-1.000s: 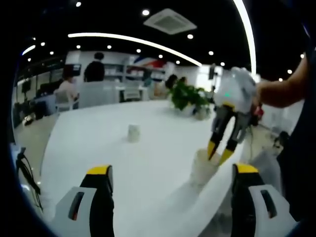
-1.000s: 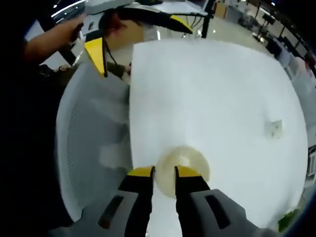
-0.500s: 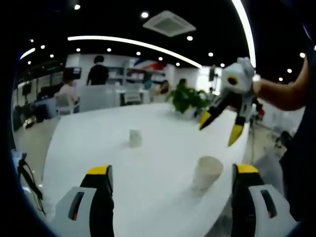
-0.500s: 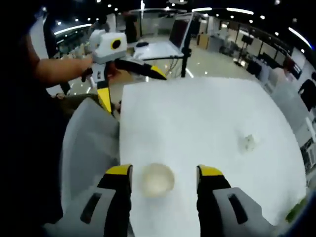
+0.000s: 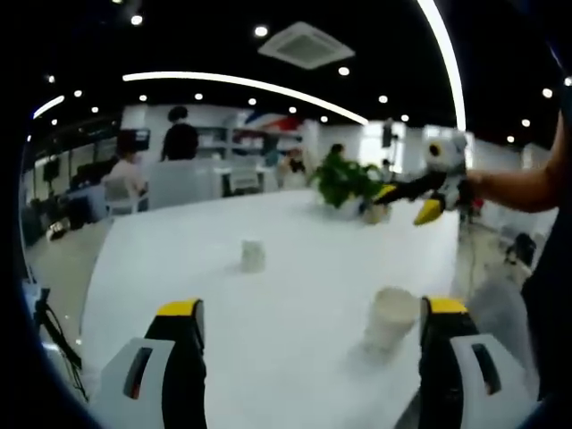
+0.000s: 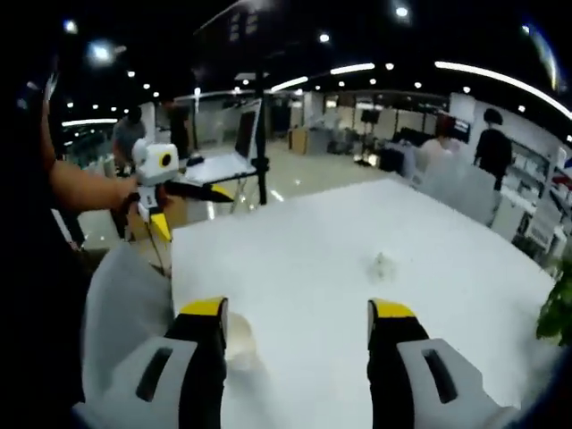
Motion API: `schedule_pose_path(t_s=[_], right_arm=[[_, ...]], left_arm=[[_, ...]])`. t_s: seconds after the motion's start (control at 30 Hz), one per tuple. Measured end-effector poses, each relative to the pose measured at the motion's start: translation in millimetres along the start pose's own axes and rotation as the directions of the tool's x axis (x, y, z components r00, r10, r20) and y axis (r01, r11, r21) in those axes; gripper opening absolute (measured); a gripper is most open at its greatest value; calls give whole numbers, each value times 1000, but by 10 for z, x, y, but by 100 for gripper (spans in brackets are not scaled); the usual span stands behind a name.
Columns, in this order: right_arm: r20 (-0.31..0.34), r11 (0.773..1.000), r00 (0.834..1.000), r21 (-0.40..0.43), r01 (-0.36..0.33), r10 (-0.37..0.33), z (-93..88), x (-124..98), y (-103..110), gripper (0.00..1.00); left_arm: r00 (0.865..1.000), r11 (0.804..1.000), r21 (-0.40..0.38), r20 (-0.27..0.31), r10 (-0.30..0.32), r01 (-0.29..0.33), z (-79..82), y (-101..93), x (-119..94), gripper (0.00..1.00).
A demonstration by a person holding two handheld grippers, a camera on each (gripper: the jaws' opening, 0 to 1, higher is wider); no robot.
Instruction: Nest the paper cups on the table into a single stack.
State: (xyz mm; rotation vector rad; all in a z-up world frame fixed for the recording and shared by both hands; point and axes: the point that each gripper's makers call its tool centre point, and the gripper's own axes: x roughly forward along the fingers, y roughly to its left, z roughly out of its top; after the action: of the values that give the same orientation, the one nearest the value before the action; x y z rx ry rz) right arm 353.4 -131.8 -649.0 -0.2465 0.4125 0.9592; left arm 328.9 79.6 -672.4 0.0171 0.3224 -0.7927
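Note:
A white paper cup (image 5: 391,317) stands near the table's front edge, just left of my left gripper's right jaw. A second, smaller-looking cup (image 5: 253,255) stands farther out on the white table (image 5: 295,357). My left gripper (image 5: 311,308) is open with nothing between its jaws. My right gripper (image 5: 404,206) hangs open in the air at the upper right, well above the near cup. In the right gripper view, my right gripper (image 6: 298,309) is open, the near cup (image 6: 238,340) peeks out beside its left jaw, and the far cup (image 6: 382,264) lies ahead. The left gripper (image 6: 192,214) hovers open at the left.
A grey chair back (image 6: 121,295) stands against the table's edge by the near cup. A potted plant (image 5: 344,179) sits at the far side of the table. A laptop on a stand (image 6: 246,134) and several people are in the office behind.
My right gripper has opened off the near cup's rim, risen and drawn back, and tilted up to level. The near cup stays standing on the table. My left gripper has hardly moved.

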Motion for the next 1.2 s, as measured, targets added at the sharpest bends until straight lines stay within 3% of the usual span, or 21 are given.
schedule_pose_path(t_s=[0.13, 0.23, 0.37, 0.6, 0.73, 1.2], right_arm=[[83, 997, 993, 23, 77, -79, -72, -134, -200, 67], [126, 993, 986, 62, 98, -105, -157, -234, -278, 72], [134, 989, 982, 78, 126, -136, -295, -289, -336, 80], [145, 987, 977, 62, 146, -154, -464, -291, -311, 100], [171, 986, 973, 84, 144, -157, -449, -308, -310, 100], [168, 983, 971, 100, 154, -169, -512, -307, -349, 100]], left_arm=[[1000, 1000, -3, 5, 6, -6, 4, 25, 16, 99], [1000, 1000, 18, 3, 19, -19, -18, 57, 26, 99], [999, 999, 36, -19, 35, -35, -109, 63, 32, 99], [997, 997, 39, 25, 69, -70, -135, 112, -26, 99], [997, 996, 34, 19, 80, -80, -193, 144, -33, 99], [995, 995, 22, 26, 97, -97, -210, 191, 10, 99]])
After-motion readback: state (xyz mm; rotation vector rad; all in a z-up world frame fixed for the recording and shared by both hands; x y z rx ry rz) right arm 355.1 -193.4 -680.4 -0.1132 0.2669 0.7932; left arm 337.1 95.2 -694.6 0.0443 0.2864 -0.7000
